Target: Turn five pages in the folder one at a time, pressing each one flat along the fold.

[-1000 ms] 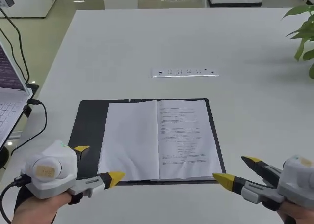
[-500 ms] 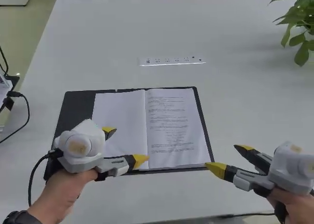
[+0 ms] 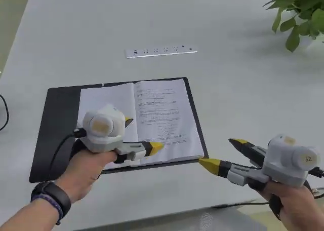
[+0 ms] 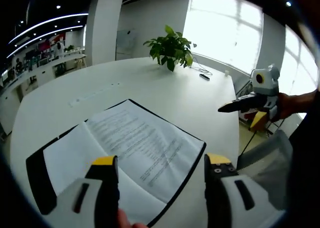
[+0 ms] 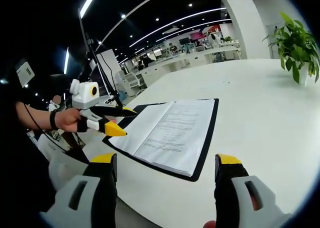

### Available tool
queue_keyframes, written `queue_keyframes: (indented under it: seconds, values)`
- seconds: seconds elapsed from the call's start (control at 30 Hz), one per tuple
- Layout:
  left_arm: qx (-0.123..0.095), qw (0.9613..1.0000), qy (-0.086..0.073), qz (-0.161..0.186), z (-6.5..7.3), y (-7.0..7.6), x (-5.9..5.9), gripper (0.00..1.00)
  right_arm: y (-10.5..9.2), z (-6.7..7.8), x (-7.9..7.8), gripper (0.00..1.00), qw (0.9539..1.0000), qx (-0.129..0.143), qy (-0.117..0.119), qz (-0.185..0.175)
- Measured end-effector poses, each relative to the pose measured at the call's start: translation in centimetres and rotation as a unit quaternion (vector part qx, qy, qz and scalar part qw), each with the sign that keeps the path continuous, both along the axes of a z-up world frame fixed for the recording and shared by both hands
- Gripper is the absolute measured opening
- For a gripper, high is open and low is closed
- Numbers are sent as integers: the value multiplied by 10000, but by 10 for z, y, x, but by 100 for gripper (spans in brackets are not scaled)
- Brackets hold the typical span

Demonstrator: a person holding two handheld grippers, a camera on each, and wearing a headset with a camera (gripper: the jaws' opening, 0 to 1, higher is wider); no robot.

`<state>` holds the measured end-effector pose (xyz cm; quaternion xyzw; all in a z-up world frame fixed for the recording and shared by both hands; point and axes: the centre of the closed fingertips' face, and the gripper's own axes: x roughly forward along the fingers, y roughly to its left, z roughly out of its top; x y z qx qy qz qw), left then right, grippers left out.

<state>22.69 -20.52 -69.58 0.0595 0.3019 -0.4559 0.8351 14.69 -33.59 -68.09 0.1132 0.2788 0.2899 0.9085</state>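
Folder [image 3: 58, 124] lies open and flat on the white surface [image 3: 243, 89], both tools spread wide and empty.
Nearest, the right tool [image 3: 221, 152] hangs over bare surface just off the folder's near right corner, jaws well apart, gripping nothing. The left tool [image 3: 143, 133] hovers over the folder's near edge, jaws just as wide, close to the fold between the blank page [image 3: 106, 97] and the printed page [image 3: 162, 109]. Beyond the folder lies a white power strip [image 3: 161, 51]. A potted plant [image 3: 296, 10] sits far right.
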Motion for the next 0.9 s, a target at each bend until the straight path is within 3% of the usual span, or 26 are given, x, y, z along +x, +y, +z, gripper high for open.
queue_keyframes:
  seconds: [0.33,0.67,0.9]
  values:
    - [129,9988,-14,-476,-10,-47,-1,67,-5,0,0,79,10000,67,21,-57]
    - [388,9963,62,-760,-32,-88,0,69,-3,0,-1,78,9999,124,50,-28]
    - [603,9953,117,-755,-53,-107,1,69,-10,-4,-2,78,9998,156,114,-82]
